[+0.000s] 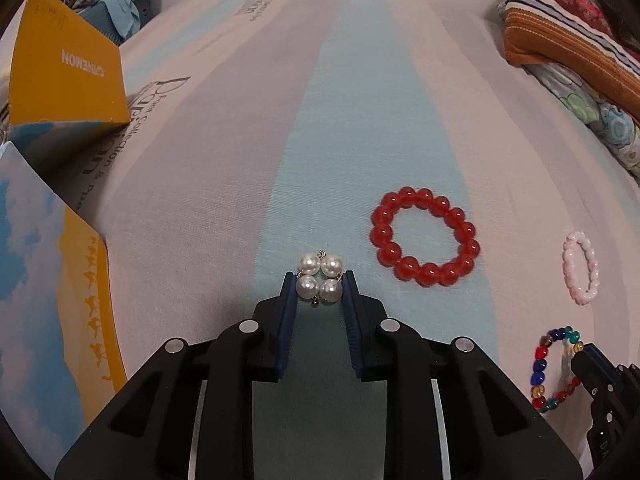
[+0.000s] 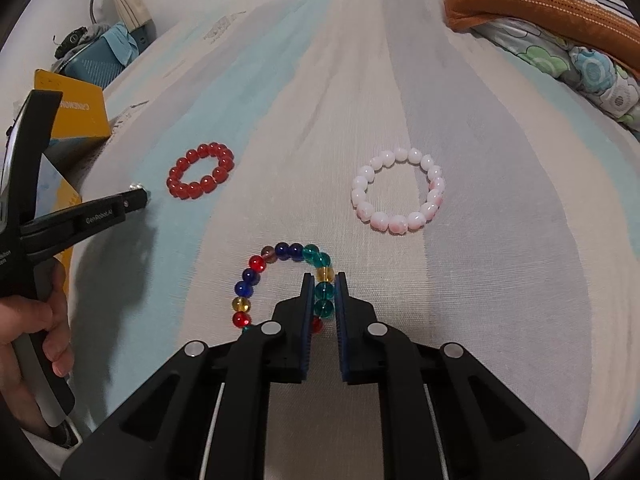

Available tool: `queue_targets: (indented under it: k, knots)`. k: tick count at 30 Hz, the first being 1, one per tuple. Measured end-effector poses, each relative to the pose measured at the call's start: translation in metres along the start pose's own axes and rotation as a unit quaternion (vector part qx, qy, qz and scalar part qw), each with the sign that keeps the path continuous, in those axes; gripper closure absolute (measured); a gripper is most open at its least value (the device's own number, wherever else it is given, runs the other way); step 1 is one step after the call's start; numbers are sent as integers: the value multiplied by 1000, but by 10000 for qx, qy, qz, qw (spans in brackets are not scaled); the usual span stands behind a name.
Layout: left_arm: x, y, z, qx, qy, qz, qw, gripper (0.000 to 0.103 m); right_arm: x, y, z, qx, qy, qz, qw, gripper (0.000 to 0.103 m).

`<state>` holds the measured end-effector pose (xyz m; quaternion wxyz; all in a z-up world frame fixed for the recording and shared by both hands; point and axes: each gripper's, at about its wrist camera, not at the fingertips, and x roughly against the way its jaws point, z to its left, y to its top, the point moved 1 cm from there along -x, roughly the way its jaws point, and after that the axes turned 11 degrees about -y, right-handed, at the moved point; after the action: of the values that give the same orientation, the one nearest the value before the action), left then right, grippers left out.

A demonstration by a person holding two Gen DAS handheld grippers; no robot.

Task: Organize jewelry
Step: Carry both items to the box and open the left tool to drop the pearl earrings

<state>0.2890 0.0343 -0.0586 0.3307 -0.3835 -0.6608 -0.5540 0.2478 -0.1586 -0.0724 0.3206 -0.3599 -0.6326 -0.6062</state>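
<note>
Currently: two items gripped on the striped bed sheet (image 1: 360, 100), none yet stowed.

Left tool (image 1: 319, 289): closed to bead width on a cluster of four white pearl beads with small metal links (image 1: 320, 278). Right tool (image 2: 322, 294): nearly closed on the teal side of a multicoloured glass-bead bracelet (image 2: 256, 276). Both pieces seem to rest on the bed. Loose, ungathered: red translucent bead bracelet (image 1: 425, 238), between the two tools; pink-and-white bead bracelet (image 2: 398, 191), near the right tool. Nearby: open yellow-and-blue cardboard box (image 1: 66, 68) at left, likely the destination; folded striped blankets (image 1: 568, 28) at right. Path to box appears unobstructed.
</note>
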Motion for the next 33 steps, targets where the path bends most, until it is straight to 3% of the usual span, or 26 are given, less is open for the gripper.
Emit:
queue_targets:
  k: [13, 33]
  knots:
    - [27, -7, -16, -178, -50, -62, 9998, 81, 29, -1, -3, -96, 110, -226, 9996, 94]
    - [102, -27, -23, -327, -105, -344, 9988, 81, 91, -9, 5, -155, 101, -566, 9982, 94]
